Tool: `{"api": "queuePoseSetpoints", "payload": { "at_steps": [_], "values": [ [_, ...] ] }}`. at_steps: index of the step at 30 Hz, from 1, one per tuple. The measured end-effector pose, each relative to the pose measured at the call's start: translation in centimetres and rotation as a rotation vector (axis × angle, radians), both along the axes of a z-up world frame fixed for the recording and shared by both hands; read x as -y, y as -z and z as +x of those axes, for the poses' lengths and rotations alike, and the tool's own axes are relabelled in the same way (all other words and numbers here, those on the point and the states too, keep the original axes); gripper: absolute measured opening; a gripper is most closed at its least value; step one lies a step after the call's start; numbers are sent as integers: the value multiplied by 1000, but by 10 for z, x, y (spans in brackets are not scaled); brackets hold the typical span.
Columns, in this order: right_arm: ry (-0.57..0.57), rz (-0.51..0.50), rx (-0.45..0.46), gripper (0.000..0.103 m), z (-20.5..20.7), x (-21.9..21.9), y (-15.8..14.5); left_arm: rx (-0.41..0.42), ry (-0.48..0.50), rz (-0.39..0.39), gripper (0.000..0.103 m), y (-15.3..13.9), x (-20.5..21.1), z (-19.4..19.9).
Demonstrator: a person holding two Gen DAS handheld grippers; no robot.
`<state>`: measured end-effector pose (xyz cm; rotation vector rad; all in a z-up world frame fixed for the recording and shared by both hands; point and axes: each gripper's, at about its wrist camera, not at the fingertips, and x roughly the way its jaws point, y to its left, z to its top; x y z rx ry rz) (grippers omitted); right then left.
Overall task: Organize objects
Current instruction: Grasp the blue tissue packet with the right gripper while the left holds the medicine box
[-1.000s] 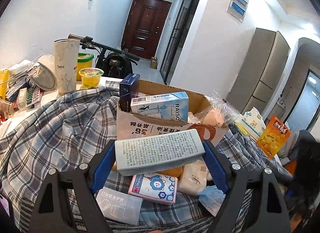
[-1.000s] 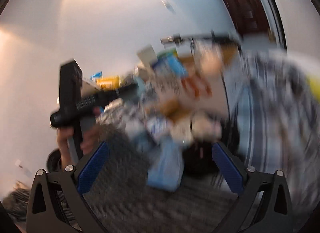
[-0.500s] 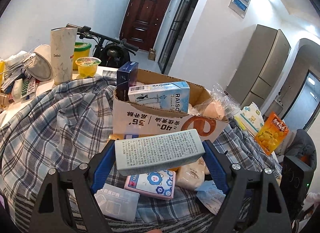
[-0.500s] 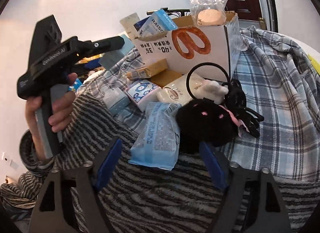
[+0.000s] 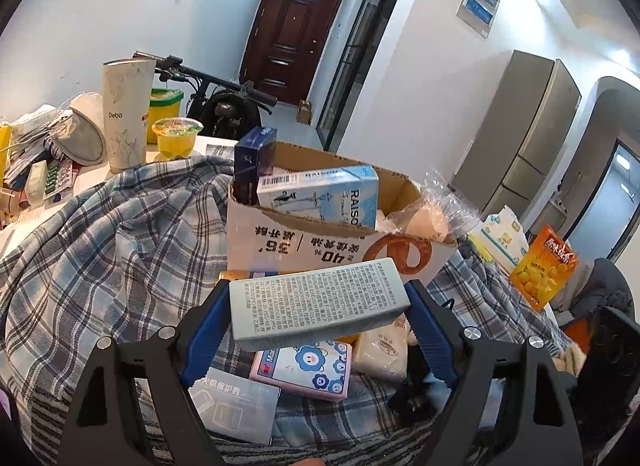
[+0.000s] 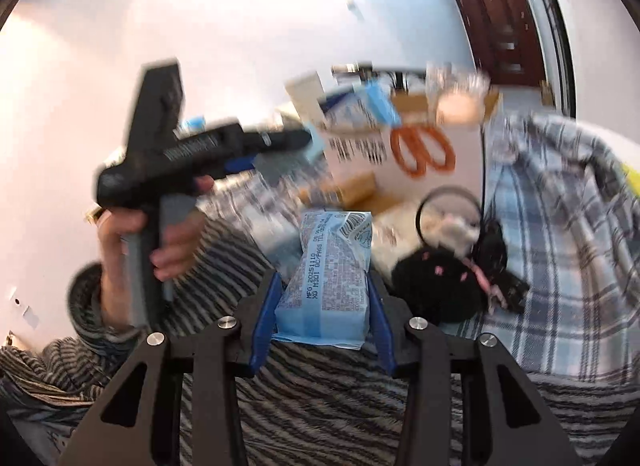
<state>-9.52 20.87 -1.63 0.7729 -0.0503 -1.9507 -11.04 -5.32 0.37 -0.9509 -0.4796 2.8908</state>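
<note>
My left gripper [image 5: 318,312] is shut on a pale grey-green box [image 5: 316,302] with small print and holds it in front of the open cardboard box [image 5: 320,244]. That carton holds a light blue RAISON box [image 5: 324,195], a dark blue box [image 5: 254,159] and a bagged bun [image 5: 426,219]. My right gripper [image 6: 322,306] is shut on a light blue plastic packet [image 6: 326,278], lifted over the striped cloth. The left gripper's handle and the hand on it [image 6: 160,193] show at the left of the right wrist view.
On the plaid cloth [image 5: 100,250] lie a pink box with blue faces [image 5: 304,368], a grey card pack [image 5: 232,406] and a beige packet [image 5: 382,350]. A black plush with a hair band [image 6: 448,274] lies beside my right gripper. A tall cup [image 5: 126,113], jelly cup [image 5: 176,137] and orange snack bag [image 5: 544,268] stand around.
My right gripper closed on the light blue packet and lifted it; the view is blurred from motion. My left gripper still holds the grey-green box, shifted slightly nearer the carton.
</note>
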Motion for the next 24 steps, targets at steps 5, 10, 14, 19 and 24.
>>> {"api": "queuePoseSetpoints", "payload": {
  "at_steps": [5, 10, 14, 19, 24],
  "values": [
    [24, -108, -52, 41, -3, -8, -32, -23, -6, 10, 86, -4, 3, 3],
    [48, -227, -120, 41, -15, -2, -83, -81, -39, -47, 86, -12, -1, 11],
    [117, -274, -217, 41, -27, 11, -120, -117, -50, -37, 86, -18, 3, 16],
    [169, -400, -165, 41, -81, 29, -130, -127, -69, 20, 86, -21, 17, 17],
    [351, -289, -179, 41, -130, 51, -96, -134, -75, 40, 86, -23, 21, 20]
  ]
}}
